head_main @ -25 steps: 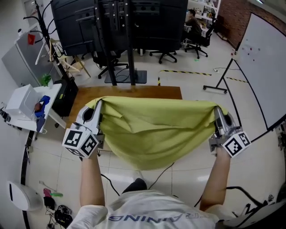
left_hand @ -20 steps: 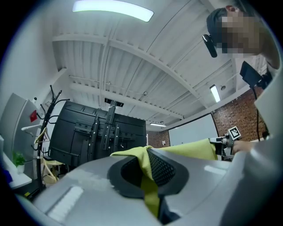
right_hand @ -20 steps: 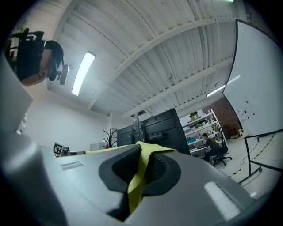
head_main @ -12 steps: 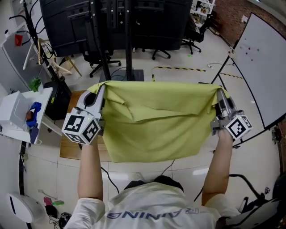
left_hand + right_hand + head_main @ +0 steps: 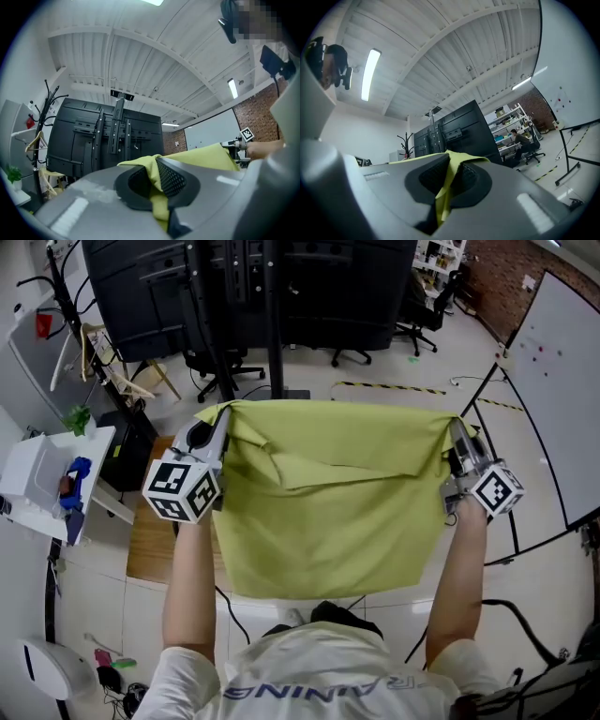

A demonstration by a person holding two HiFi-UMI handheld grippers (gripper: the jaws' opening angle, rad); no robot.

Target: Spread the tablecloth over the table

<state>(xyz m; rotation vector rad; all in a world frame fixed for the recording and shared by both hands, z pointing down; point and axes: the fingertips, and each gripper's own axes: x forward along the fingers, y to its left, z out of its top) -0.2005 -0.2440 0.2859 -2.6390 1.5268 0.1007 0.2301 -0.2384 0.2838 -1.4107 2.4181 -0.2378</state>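
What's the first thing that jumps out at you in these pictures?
The big yellow-green tablecloth fills the middle of the head view, stretched out wide in the air. The left gripper and the right gripper each pinch one top corner. Behind it stands a tall black screen rack.

My tablecloth [image 5: 328, 502] is soft matt cloth, creased near the top. The table [image 5: 150, 545] at the frame's left looks like smooth wood. My left gripper [image 5: 217, 426] and right gripper [image 5: 454, 435] are matt grey plastic, their black pads [image 5: 171, 177] rough and meshed.
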